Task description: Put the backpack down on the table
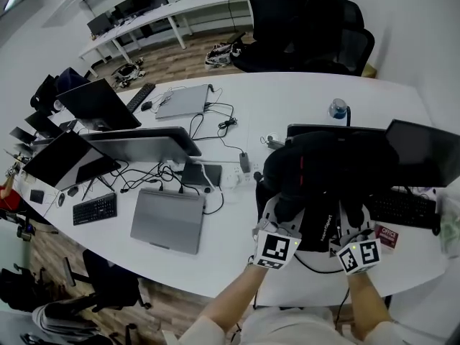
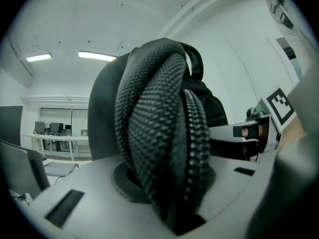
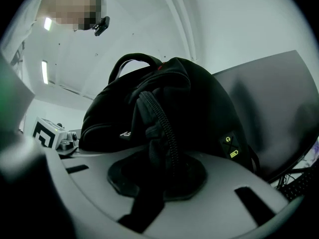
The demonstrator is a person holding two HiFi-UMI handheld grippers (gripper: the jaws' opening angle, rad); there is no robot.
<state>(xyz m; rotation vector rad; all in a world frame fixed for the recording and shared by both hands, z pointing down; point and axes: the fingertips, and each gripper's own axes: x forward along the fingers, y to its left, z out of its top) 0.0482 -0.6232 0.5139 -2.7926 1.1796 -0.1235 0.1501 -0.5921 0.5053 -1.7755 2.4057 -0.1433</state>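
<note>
A black backpack [image 1: 327, 171] stands on the white table [image 1: 287, 99] right in front of me, against a dark monitor. My left gripper [image 1: 277, 210] is at its near left side, and a thick mesh shoulder strap [image 2: 159, 133] sits bunched between the jaws in the left gripper view. My right gripper [image 1: 352, 218] is at the near right side. In the right gripper view the other strap [image 3: 159, 128] rises from between the jaws to the backpack's body [image 3: 164, 83], its tail hanging down in front. Both grippers point level at the bag.
A monitor [image 1: 424, 149] and a keyboard [image 1: 402, 208] lie to the right of the bag, a blue bottle [image 1: 338, 109] behind it. A grey closed laptop [image 1: 169, 220], cables [image 1: 215, 121] and more screens fill the left. Office chairs [image 1: 309, 27] stand beyond the table.
</note>
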